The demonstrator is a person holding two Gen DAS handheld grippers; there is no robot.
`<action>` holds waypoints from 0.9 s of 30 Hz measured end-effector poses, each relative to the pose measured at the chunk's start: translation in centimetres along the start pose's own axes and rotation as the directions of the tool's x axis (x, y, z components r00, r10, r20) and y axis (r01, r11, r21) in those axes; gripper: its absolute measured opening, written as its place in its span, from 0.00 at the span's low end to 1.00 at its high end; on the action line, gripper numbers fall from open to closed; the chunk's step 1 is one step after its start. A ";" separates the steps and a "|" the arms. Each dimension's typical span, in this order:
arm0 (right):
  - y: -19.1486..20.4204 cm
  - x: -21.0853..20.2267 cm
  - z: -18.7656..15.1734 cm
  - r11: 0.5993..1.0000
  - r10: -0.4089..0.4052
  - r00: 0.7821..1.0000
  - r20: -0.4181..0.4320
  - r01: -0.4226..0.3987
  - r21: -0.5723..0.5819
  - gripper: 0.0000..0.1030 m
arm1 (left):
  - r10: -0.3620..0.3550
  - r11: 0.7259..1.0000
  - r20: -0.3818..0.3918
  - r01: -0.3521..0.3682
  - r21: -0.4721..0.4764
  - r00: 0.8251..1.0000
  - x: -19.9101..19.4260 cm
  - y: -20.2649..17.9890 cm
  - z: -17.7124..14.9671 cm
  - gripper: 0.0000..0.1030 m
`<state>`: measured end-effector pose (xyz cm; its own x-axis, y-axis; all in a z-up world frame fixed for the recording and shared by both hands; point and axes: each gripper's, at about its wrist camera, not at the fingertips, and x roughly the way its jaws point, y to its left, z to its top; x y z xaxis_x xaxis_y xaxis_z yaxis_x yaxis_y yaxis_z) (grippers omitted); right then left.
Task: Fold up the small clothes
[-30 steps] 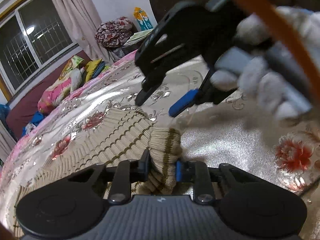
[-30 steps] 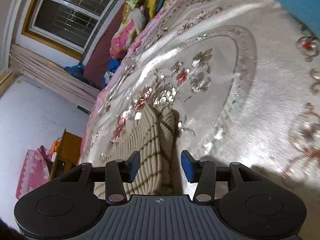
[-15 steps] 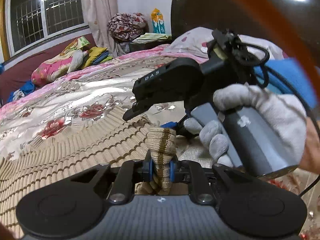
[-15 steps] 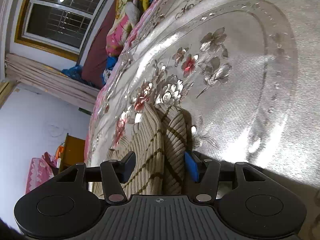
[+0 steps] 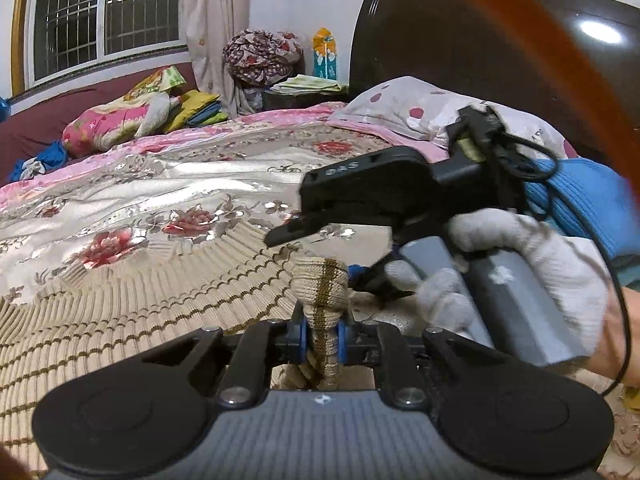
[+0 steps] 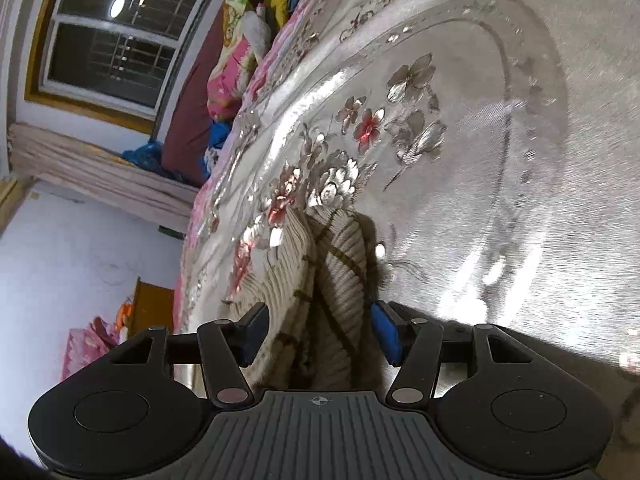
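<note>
window (image 5: 106, 20): barred, dark | curtain (image 5: 214, 28): beige | headboard (image 5: 460, 48): dark | bedspread (image 6: 500, 160): floral

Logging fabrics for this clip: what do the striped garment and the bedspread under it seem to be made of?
Striped garment: looks like a ribbed knit, wool or acrylic, matte beige with thin brown stripes; raised ribs show. Bedspread: seems satin-like woven fabric, glossy silver with embroidered or printed flowers; it throws bright highlights. Exact fibres cannot be told.

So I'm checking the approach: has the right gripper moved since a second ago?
Yes. The right gripper has closed in on the knit garment, whose fold now sits between its opening jaws.
</note>
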<state>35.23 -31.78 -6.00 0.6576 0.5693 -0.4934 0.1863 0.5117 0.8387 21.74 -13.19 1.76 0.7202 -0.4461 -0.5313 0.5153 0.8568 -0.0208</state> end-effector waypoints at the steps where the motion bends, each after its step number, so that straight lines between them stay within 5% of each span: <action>1: 0.1 0.3 0.1 1.000 0.006 1.000 0.000 -0.006 0.010 0.55 | -0.002 1.000 0.002 0.002 0.001 1.000 -0.1 0.0 0.0 0.19; 8: 0.9 2.1 0.3 1.000 -0.002 1.000 -0.002 0.002 0.007 0.54 | -0.018 1.000 0.015 0.018 -0.007 1.000 -0.7 0.1 0.1 0.18; 12: 0.4 1.6 -0.1 1.000 -0.025 1.000 -0.003 0.025 0.009 0.25 | -0.024 0.999 0.020 0.025 -0.021 1.000 -0.7 0.4 0.0 0.18; 15: -0.2 1.2 -0.6 0.999 -0.013 1.000 0.009 0.013 0.040 0.19 | -0.029 0.999 0.026 0.030 -0.027 0.999 -1.0 0.6 -0.1 0.17; 27: 4.7 0.2 -1.3 0.999 0.035 0.997 0.075 -0.036 0.008 0.16 | -0.019 0.994 0.098 0.030 -0.109 0.995 -4.1 3.1 0.0 0.17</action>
<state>35.34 -28.41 -2.45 0.7168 0.5367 -0.4451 0.1686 0.4860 0.8576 20.38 -8.75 3.82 0.7522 -0.4857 -0.4453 0.4832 0.8660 -0.1285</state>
